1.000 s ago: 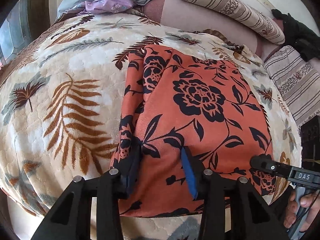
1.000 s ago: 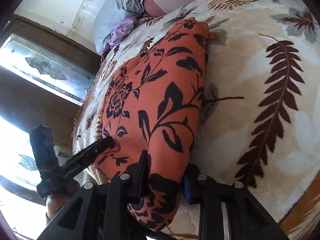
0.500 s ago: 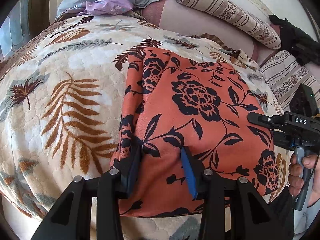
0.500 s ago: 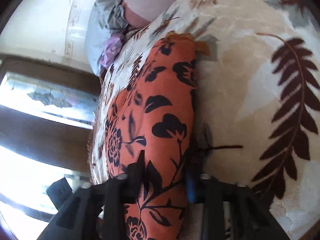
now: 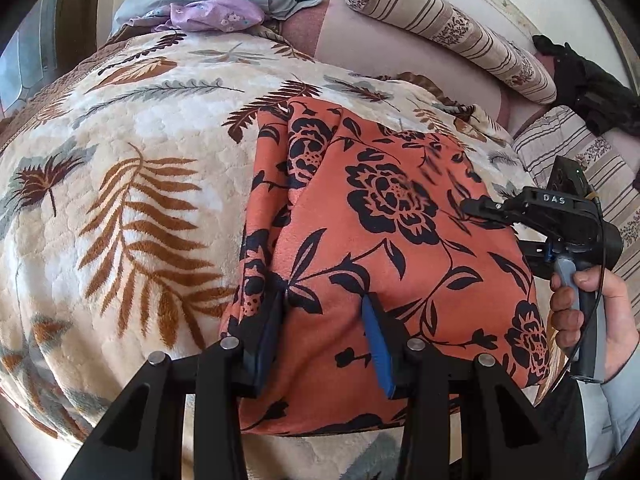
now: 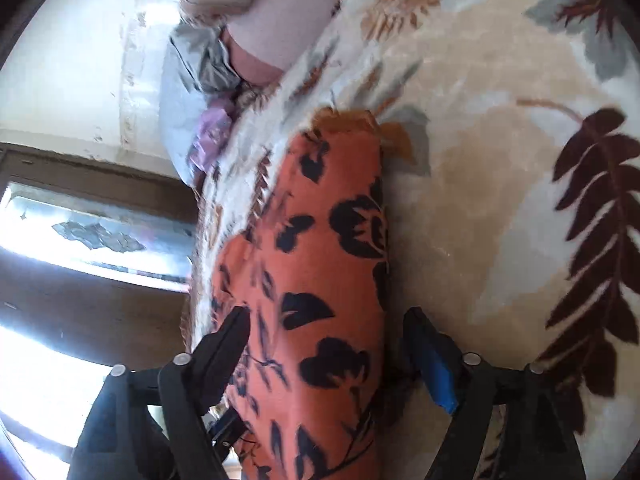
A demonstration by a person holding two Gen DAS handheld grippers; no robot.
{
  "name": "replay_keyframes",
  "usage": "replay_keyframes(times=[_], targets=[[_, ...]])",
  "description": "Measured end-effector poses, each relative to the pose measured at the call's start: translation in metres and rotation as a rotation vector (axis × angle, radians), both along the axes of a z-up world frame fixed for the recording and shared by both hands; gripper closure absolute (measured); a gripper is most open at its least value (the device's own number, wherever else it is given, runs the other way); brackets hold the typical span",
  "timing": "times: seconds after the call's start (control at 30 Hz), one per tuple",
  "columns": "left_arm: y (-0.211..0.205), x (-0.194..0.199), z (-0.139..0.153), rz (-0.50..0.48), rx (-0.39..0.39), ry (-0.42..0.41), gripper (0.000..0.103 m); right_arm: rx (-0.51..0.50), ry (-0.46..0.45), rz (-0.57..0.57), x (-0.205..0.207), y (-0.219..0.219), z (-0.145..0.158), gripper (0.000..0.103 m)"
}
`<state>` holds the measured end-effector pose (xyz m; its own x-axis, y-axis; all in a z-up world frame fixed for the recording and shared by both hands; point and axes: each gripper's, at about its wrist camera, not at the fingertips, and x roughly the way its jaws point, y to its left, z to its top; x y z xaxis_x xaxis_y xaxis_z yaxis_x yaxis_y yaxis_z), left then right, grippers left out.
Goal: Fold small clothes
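Biggest change from a second ago: the right gripper [image 6: 324, 344] is sliding out sideways along the edge of the orange flowered cloth [image 5: 384, 264], and in the left wrist view it's now sitting higher and further off the cloth's right side than before. Its jaws have just been opening a bit. In its own view they're standing wider than in the earlier frames, with the cloth's folded edge still running between them, but the blue pad [image 6: 434, 372] is clearly off the fabric, so it's not pinching anything now.

The left gripper [image 5: 320, 332] is barely budging. It's pointing down at the near edge of the cloth, jaws partly closed and pressing a raised ridge of fabric between the pads, same as a second ago.

The cloth itself is lying folded on the leaf-patterned blanket [image 5: 120, 200] on the bed, pretty much where it was.

Pose-wise, the person's right hand [image 5: 588, 320] is wrapping around the grey handle, thumb on top, holding that gripper roughly level and pointing in over the cloth's right edge.

Only writing I can read is "DAS" on top of the right gripper's body.
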<state>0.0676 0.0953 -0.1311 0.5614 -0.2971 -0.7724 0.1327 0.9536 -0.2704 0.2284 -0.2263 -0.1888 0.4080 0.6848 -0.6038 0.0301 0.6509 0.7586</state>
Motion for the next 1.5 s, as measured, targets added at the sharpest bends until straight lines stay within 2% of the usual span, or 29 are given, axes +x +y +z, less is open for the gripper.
replay_keyframes(times=[0.1, 0.17, 0.2, 0.23, 0.27, 0.33, 0.37, 0.43, 0.53, 0.57, 0.6, 0.67, 0.73, 0.8, 0.83, 0.87, 0.9, 0.93, 1.0, 1.03, 1.07, 1.1, 1.17, 1.37, 1.5], targets=[[0.011, 0.000, 0.009, 0.020, -0.067, 0.007, 0.060, -0.170, -0.116, 0.025, -0.012, 0.012, 0.037, 0.068], [0.028, -0.005, 0.022, 0.065, -0.160, -0.006, 0.060, -0.277, -0.118, 0.025, -0.016, 0.013, 0.045, 0.057], [0.037, -0.010, 0.030, 0.084, -0.202, -0.029, 0.060, -0.305, -0.121, 0.017, -0.025, 0.010, 0.049, 0.041], [0.046, -0.017, 0.034, 0.097, -0.234, -0.049, 0.060, -0.309, -0.155, -0.005, -0.033, 0.007, 0.056, 0.040], [0.050, -0.020, 0.032, 0.103, -0.228, -0.031, 0.060, -0.300, -0.192, -0.032, -0.045, 0.006, 0.066, 0.040], [0.049, -0.014, 0.002, 0.085, -0.168, 0.135, 0.079, -0.231, -0.254, -0.071, -0.063, 0.000, 0.082, 0.037], [0.053, -0.012, -0.015, 0.079, -0.187, 0.188, 0.081, -0.183, -0.276, -0.066, -0.068, 0.006, 0.088, 0.036], [0.064, -0.017, -0.011, 0.097, -0.244, 0.170, 0.081, -0.136, -0.305, -0.020, -0.078, 0.024, 0.094, 0.035], [0.065, -0.011, 0.022, 0.086, -0.249, 0.113, 0.082, -0.180, -0.294, 0.032, -0.088, 0.045, 0.085, 0.035], [0.064, -0.003, 0.032, 0.053, -0.263, 0.100, 0.072, -0.186, -0.294, 0.036, -0.093, 0.046, 0.081, 0.035], [0.062, 0.008, 0.039, 0.020, -0.284, 0.095, 0.051, -0.189, -0.291, 0.031, -0.096, 0.046, 0.077, 0.035], [0.057, 0.034, 0.051, -0.011, -0.303, 0.067, 0.035, -0.164, -0.291, 0.005, -0.101, 0.039, 0.072, 0.034], [0.052, 0.066, 0.050, -0.022, -0.321, 0.079, 0.035, -0.151, -0.277, -0.014, -0.093, 0.033, 0.069, 0.032], [0.049, 0.097, 0.029, -0.009, -0.350, 0.145, 0.035, -0.162, -0.257, -0.030, -0.086, 0.027, 0.068, 0.028], [0.049, 0.107, 0.015, 0.024, -0.316, 0.197, 0.040, -0.157, -0.239, -0.035, -0.080, 0.023, 0.064, 0.025], [0.043, 0.115, -0.002, 0.039, -0.248, 0.260, 0.071, -0.140, -0.209, -0.043, -0.073, 0.019, 0.059, 0.025], [0.041, 0.118, -0.016, 0.032, -0.240, 0.287, 0.075, -0.124, -0.179, -0.053, -0.069, 0.014, 0.052, 0.025], [0.044, 0.114, -0.016, 0.048, -0.262, 0.260, 0.075, -0.108, -0.140, -0.045, -0.062, 0.014, 0.042, 0.025], [0.039, 0.103, -0.002, 0.049, -0.217, 0.198, 0.076, -0.133, -0.086, 0.003, -0.051, 0.019, 0.027, 0.025], [0.033, 0.097, 0.006, 0.038, -0.165, 0.157, 0.076, -0.160, -0.083, 0.006, -0.050, 0.021, 0.022, 0.025], [0.028, 0.091, 0.011, 0.029, -0.108, 0.127, 0.071, -0.147, -0.084, 0.001, -0.051, 0.021, 0.018, 0.025], [0.024, 0.088, 0.016, 0.030, -0.053, 0.113, 0.053, -0.128, -0.088, -0.017, -0.052, 0.019, 0.017, 0.025], [0.021, 0.077, 0.025, 0.040, -0.024, 0.061, 0.040, -0.102, -0.087, -0.036, -0.055, 0.016, 0.017, 0.025], [0.021, 0.047, 0.041, 0.066, 0.064, -0.040, 0.040, -0.095, -0.098, -0.041, -0.073, 0.015, 0.023, 0.025], [0.020, 0.031, 0.046, 0.079, 0.099, -0.056, 0.039, -0.088, -0.101, -0.042, -0.088, 0.015, 0.027, 0.025]])
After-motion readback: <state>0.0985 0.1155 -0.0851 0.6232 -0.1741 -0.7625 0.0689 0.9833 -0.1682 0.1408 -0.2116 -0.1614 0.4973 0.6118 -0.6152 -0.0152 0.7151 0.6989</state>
